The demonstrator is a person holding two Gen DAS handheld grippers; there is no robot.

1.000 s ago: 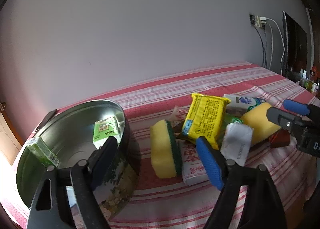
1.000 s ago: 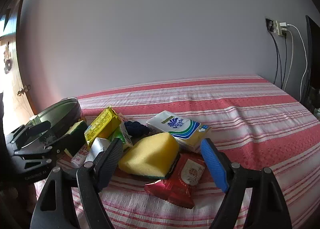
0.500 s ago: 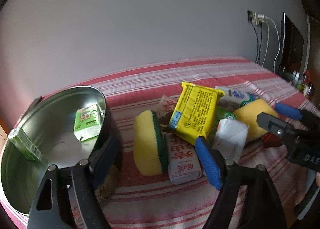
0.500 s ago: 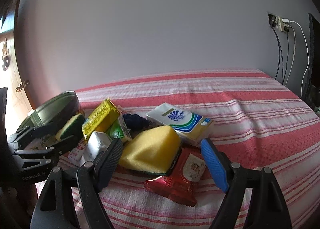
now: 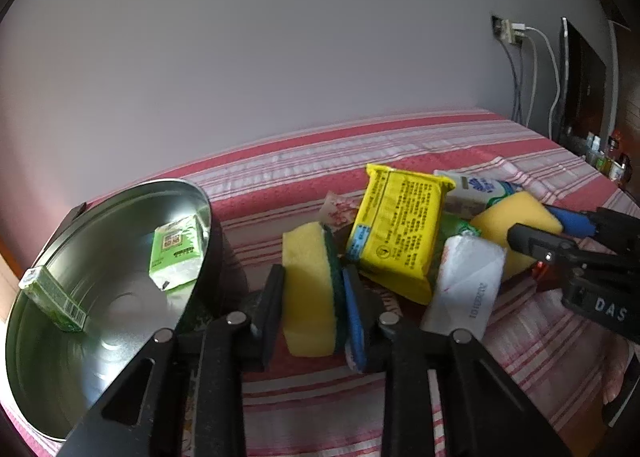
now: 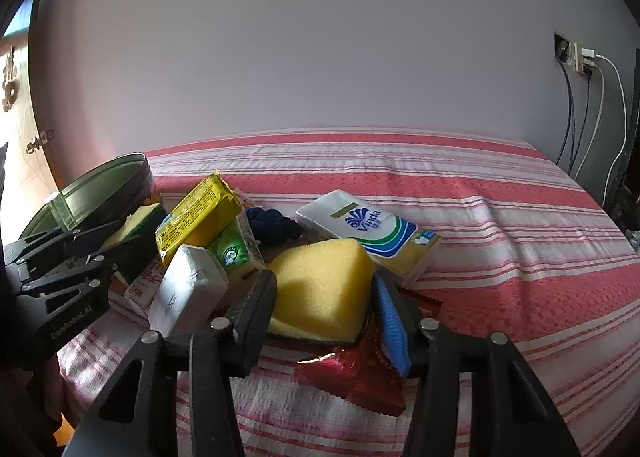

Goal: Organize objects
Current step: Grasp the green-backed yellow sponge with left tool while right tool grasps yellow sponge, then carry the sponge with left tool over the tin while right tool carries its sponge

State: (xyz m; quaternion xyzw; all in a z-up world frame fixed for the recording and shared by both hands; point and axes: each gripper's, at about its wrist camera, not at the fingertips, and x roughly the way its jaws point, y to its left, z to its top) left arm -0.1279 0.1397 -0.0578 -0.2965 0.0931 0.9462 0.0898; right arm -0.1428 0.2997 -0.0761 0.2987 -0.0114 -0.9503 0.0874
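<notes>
A pile of small objects lies on a red striped cloth. My left gripper (image 5: 310, 297) is shut on an upright yellow sponge with a green scrub side (image 5: 310, 289), next to a round metal tin (image 5: 60, 357) that holds two green packets (image 5: 176, 253). My right gripper (image 6: 324, 297) is shut on a second yellow sponge (image 6: 320, 289), which lies on a red foil packet (image 6: 352, 377). In the pile are a yellow packet (image 5: 396, 233), a white packet (image 5: 464, 289) and a Vinda tissue pack (image 6: 368, 229).
A dark blue knotted thing (image 6: 272, 225) and a green carton (image 6: 232, 249) lie in the pile. A red-and-white sachet (image 6: 140, 289) lies by the left gripper. A wall socket with cables (image 6: 580, 57) is at the right. The cloth stretches to the far wall.
Both grippers moved forward and closed: the left on the green-backed sponge, the right on the other yellow sponge. Both were open a second ago.
</notes>
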